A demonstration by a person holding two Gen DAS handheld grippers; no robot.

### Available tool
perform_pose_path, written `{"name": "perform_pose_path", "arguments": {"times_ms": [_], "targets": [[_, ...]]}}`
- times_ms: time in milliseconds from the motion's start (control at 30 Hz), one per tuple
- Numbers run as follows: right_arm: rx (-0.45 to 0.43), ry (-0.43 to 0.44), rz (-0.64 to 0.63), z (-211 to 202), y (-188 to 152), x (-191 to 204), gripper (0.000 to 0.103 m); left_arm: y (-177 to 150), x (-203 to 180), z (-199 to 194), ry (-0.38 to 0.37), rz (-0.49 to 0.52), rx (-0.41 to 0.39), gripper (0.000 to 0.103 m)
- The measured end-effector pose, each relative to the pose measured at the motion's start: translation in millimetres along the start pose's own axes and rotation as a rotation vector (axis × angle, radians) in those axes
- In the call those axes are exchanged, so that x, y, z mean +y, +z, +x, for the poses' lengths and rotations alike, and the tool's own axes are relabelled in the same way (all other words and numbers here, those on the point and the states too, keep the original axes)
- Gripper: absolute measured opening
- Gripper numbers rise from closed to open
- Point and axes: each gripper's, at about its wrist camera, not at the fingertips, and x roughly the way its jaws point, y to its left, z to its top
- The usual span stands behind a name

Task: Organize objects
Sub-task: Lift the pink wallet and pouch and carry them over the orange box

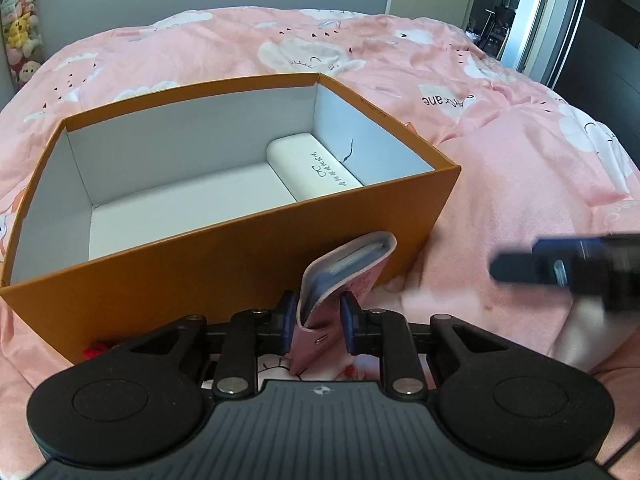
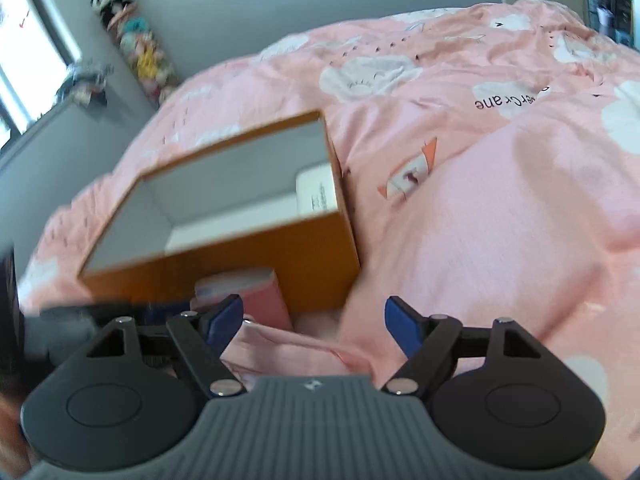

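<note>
My left gripper (image 1: 317,312) is shut on a pink card wallet (image 1: 340,280) and holds it upright just in front of the near wall of an open orange box (image 1: 224,256). A white glasses case (image 1: 316,170) lies inside the box at its right end. In the right wrist view the orange box (image 2: 256,256), the case (image 2: 318,192) and the pink wallet (image 2: 260,296) show blurred. My right gripper (image 2: 314,320) is open and empty, to the right of the wallet; it shows blurred in the left wrist view (image 1: 520,270).
The box stands on a bed with a rumpled pink cloud-print duvet (image 1: 500,152). A column of plush toys (image 1: 20,32) stands at the far left wall. A doorway (image 1: 492,8) opens at the far right.
</note>
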Motion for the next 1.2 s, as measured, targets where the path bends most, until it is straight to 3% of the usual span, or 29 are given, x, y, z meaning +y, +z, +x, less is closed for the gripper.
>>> {"name": "perform_pose_path", "arguments": {"times_ms": [133,233,433,633,700,900,1067,1200], "targets": [[0.089,0.008,-0.117,2.6,-18.4,9.6,0.077,-0.5,-3.6,-1.4,-0.008,0.002,0.004,0.023],[0.169,-0.035,-0.17,14.9,-28.6,15.9,0.07,-2.4,-4.4,-2.6,-0.007,0.006,0.018,0.022],[0.265,0.03,-0.013,31.5,-31.6,-3.0,0.063,-14.2,-2.5,-8.1,-0.014,-0.005,0.059,0.02],[0.363,0.071,0.082,52.9,-42.0,-8.9,0.063,-14.8,-4.7,-6.8,-0.007,0.026,0.036,0.022],[0.381,0.093,0.133,58.5,-43.9,-15.6,0.052,-13.5,-6.2,-4.6,0.009,0.045,0.02,0.022],[0.337,0.092,0.16,46.8,-41.0,-13.5,0.039,-11.3,-6.7,5.9,0.001,0.051,0.018,0.028],[0.189,0.016,0.054,17.2,-23.3,-1.6,0.034,-12.2,-2.4,-3.1,-0.01,0.034,0.002,0.022],[0.119,-0.036,-0.074,6.9,-6.0,8.4,0.033,-10.1,5.3,-22.9,-0.05,-0.009,0.009,0.019]]}}
